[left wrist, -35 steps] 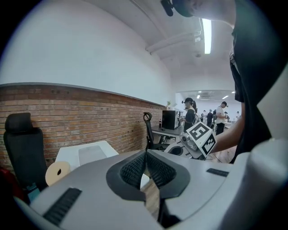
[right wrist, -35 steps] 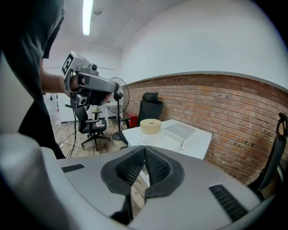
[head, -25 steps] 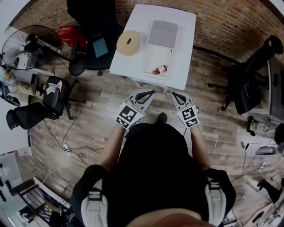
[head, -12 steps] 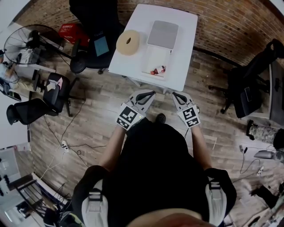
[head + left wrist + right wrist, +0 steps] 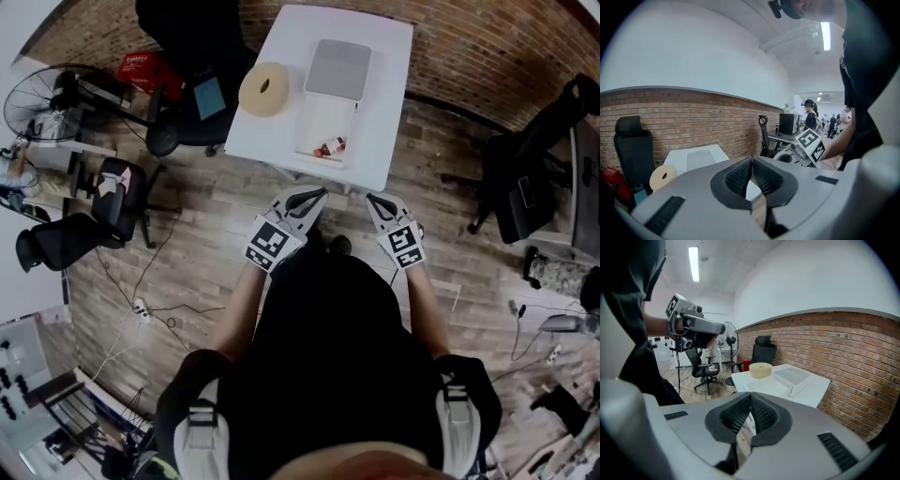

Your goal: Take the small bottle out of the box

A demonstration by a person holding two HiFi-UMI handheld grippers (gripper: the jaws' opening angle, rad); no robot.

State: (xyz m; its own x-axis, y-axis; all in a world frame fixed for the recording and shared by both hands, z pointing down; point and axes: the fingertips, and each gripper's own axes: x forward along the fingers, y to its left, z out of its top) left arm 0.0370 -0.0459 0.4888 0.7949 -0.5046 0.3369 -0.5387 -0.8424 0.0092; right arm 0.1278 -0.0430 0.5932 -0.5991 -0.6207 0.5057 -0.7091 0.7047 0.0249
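An open white box lies on the white table, its grey-lined lid folded back at the far end. Small red-and-white items, the bottle among them, lie at the box's near end and are too small to tell apart. My left gripper and right gripper hang over the floor short of the table's near edge. Both are shut and hold nothing. In the left gripper view the pads meet; in the right gripper view the pads also meet.
A beige roll sits on the table left of the box. Black office chairs stand at the table's left and at the right. A fan and a cable lie on the wooden floor to the left.
Both grippers have barely shifted in front of my body and stay shut. The table sits slightly further left in the head view.
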